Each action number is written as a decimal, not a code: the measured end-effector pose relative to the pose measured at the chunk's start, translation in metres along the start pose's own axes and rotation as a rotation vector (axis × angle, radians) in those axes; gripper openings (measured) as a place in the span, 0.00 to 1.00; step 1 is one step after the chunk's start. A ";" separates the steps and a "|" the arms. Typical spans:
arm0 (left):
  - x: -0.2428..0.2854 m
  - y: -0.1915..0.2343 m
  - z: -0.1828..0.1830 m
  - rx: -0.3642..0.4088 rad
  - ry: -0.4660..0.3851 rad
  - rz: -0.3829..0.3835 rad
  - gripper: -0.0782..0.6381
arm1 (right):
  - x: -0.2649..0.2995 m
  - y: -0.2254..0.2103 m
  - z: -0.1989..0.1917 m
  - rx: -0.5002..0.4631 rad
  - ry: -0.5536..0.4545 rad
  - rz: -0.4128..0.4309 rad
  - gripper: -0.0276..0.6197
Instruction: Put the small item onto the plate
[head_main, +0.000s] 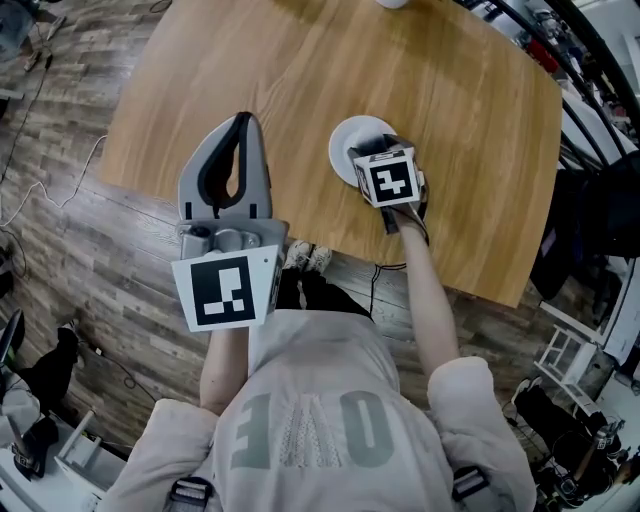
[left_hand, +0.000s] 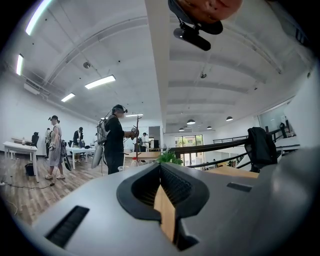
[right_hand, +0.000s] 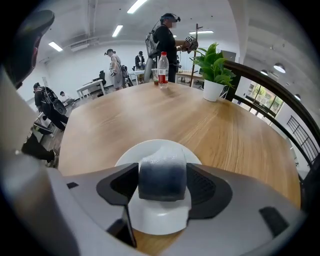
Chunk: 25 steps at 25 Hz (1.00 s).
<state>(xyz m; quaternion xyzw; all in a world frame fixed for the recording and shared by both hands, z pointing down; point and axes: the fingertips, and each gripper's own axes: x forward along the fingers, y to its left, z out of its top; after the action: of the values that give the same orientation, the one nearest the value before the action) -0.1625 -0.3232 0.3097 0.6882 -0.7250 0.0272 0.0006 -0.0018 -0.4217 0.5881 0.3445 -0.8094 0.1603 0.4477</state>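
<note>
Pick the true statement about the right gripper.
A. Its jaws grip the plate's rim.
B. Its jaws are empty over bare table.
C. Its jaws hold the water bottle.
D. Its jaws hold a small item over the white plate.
D: in the right gripper view, the right gripper has its jaws closed on the small item, with the white plate directly beneath it.
</note>
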 end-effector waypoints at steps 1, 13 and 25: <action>0.000 0.000 -0.001 0.000 0.001 -0.001 0.12 | 0.001 0.000 0.001 -0.001 0.002 -0.001 0.52; -0.009 0.009 0.000 0.006 -0.003 0.006 0.12 | 0.009 0.013 -0.002 -0.035 -0.011 0.002 0.52; -0.017 0.009 0.035 0.023 -0.096 -0.007 0.12 | -0.106 0.003 0.119 0.042 -0.492 -0.071 0.52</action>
<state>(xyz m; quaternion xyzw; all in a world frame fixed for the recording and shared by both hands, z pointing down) -0.1692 -0.3069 0.2733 0.6913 -0.7213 0.0028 -0.0421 -0.0384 -0.4438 0.4345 0.4108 -0.8778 0.0725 0.2354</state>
